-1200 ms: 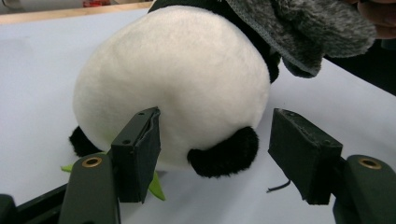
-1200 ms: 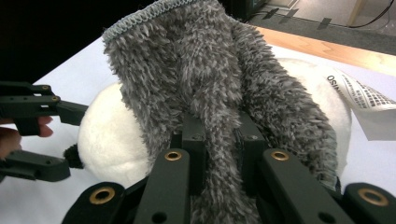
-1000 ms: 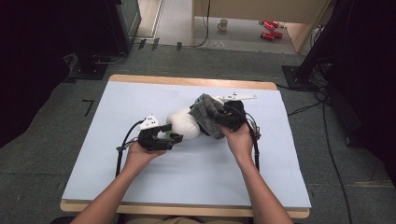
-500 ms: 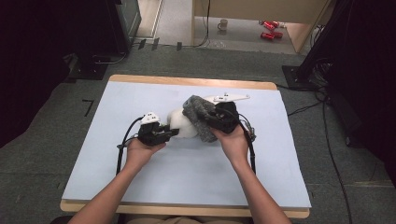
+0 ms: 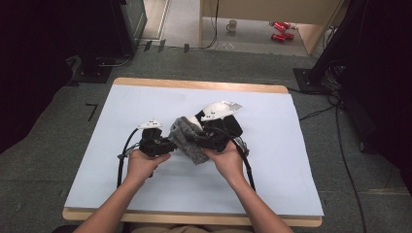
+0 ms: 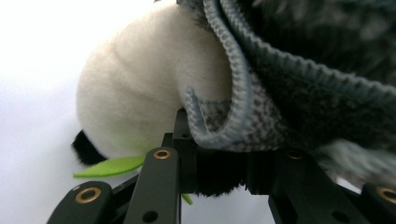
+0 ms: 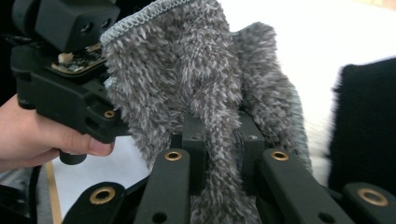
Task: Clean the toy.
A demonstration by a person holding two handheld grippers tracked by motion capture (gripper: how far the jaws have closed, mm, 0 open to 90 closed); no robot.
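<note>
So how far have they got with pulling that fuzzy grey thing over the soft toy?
Partly done: the grey fuzzy cover already drapes over the white plush toy. In hand: the right gripper pinches its fabric and the left gripper has just closed on its hem. Left: the toy's exposed white end.

The grey fuzzy cloth blocks the gap between the 2 grippers. Bare table lies open outboard of the right gripper and left gripper.
</note>
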